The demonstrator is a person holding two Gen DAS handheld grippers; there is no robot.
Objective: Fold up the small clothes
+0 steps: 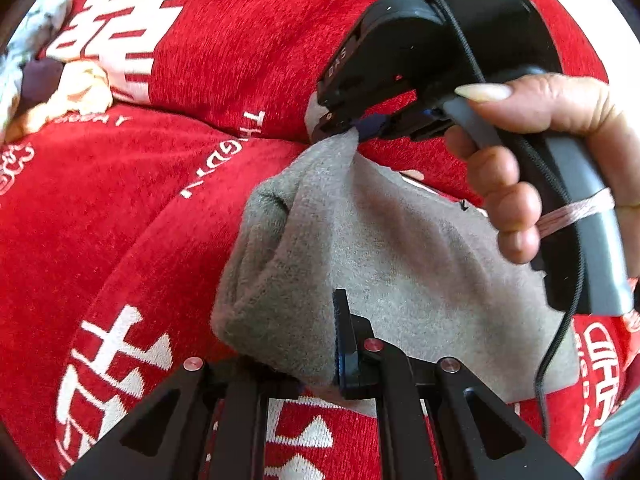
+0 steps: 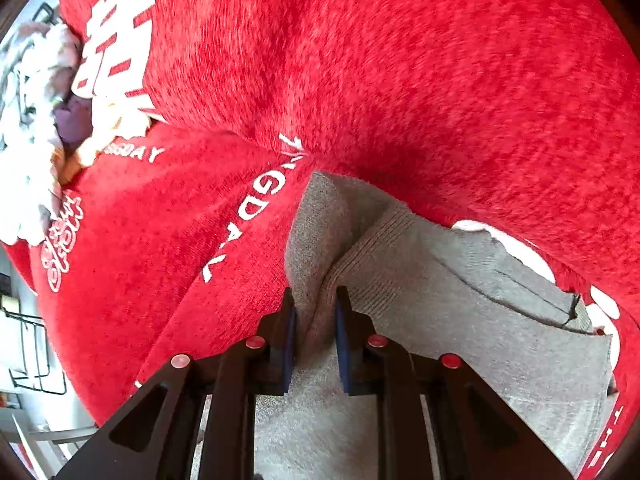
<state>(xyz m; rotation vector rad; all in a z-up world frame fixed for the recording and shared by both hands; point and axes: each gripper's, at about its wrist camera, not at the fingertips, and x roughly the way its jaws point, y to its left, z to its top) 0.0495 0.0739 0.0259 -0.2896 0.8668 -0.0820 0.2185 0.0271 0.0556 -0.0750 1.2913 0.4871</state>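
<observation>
**Ana:** While both grippers have hold of the grey garment (image 1: 400,264), it hangs between them over the red blanket (image 1: 140,200). How firm does each grip look to you?

**Ben:** The right gripper (image 2: 314,332) has its jaws drawn in on a bunched ridge of the cloth, with a thick wad of knit between the pads. From the other camera you see the same tool, held in the person's hand (image 1: 532,160), nipping just a top corner.

**Ana:** And the left gripper (image 1: 320,360)?

**Ben:** Its jaws are pressed nearly together on the lower edge. Only one finger (image 1: 344,340) shows clearly; the cloth covers the other, so I judge the pinch from the way the fabric drapes out of it.

**Ana:** What could spoil the fold?

**Ben:** The right side holds a small bite. If the two hands pull apart too hard, that corner could slide out and the garment would drop in a heap. The bunching is another worry: layers caught together may lay down creased instead of flat.

**Ana:** Anything nearby to snag?

**Ben:** A pile of other clothes (image 1: 60,92) sits well apart at the far left, so no. The gripper's dangling cable (image 1: 560,340) lies near the cloth and could drag across it.
</observation>
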